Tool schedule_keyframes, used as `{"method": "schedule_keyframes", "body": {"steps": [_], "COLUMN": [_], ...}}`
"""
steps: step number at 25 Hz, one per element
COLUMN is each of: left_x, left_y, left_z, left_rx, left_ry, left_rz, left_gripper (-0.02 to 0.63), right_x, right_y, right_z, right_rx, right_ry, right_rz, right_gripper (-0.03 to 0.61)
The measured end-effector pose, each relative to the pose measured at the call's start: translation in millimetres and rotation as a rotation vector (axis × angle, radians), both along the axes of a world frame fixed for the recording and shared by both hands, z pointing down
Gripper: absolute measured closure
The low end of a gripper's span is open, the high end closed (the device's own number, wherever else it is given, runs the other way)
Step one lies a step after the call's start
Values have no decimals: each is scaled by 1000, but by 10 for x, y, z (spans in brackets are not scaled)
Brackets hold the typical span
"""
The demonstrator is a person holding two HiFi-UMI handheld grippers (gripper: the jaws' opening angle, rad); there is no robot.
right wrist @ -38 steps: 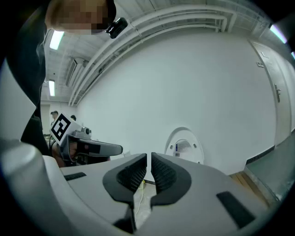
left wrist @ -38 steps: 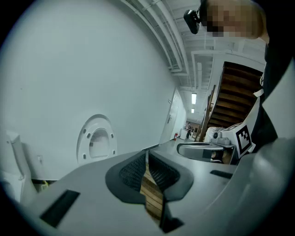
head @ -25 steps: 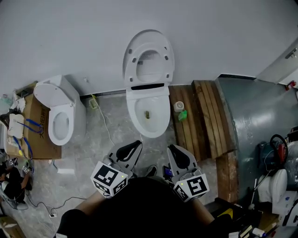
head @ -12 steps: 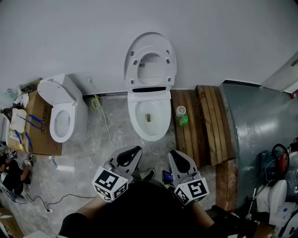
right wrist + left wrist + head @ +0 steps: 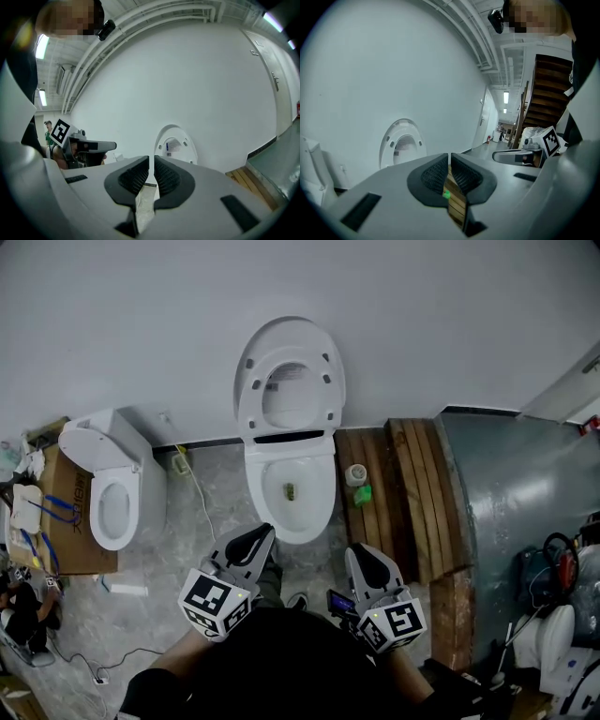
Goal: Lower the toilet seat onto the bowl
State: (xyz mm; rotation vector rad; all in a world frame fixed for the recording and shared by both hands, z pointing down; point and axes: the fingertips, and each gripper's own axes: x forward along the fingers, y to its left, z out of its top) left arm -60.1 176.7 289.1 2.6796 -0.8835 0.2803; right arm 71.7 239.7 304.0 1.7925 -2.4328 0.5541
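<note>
A white toilet stands against the wall with its bowl (image 5: 290, 491) uncovered. The seat (image 5: 287, 382) and lid lean upright against the wall; the raised seat (image 5: 401, 146) shows in the left gripper view and the raised seat (image 5: 174, 144) in the right gripper view. My left gripper (image 5: 257, 538) hovers just in front of the bowl's near rim, jaws shut and empty. My right gripper (image 5: 361, 557) sits to the right of the bowl's front, also shut with nothing between its pads. Neither touches the toilet.
A second white toilet (image 5: 106, 488) stands at the left beside a cardboard box (image 5: 58, 512). A wooden pallet (image 5: 398, 486) with a paper roll (image 5: 355, 474) and a green object (image 5: 362, 494) lies right of the bowl. A grey ramp (image 5: 520, 498) rises at the right.
The view has closed in on the toilet. My left gripper has moved forward towards the bowl's front rim; the right gripper has stayed low. Seat still upright.
</note>
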Motion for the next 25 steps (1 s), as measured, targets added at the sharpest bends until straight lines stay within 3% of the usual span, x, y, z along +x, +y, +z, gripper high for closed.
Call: {"method": "schedule_keyframes", "body": {"steps": [11, 21, 25], "left_x": [129, -216, -259], "left_y": [-1495, -2640, -3035], "left_z": [-102, -113, -111], "left_rx": [21, 108, 179], "left_ry": [4, -66, -97], "left_rz": [55, -16, -40], "left_gripper": [588, 588, 588], "right_x": [159, 391, 500], "right_y": [-1426, -2403, -2751], "right_z": [-54, -65, -110], "right_rx": [-23, -36, -16], "right_ry": [43, 102, 158], "right_rz": [61, 157, 153], "right_gripper": [523, 523, 523]}}
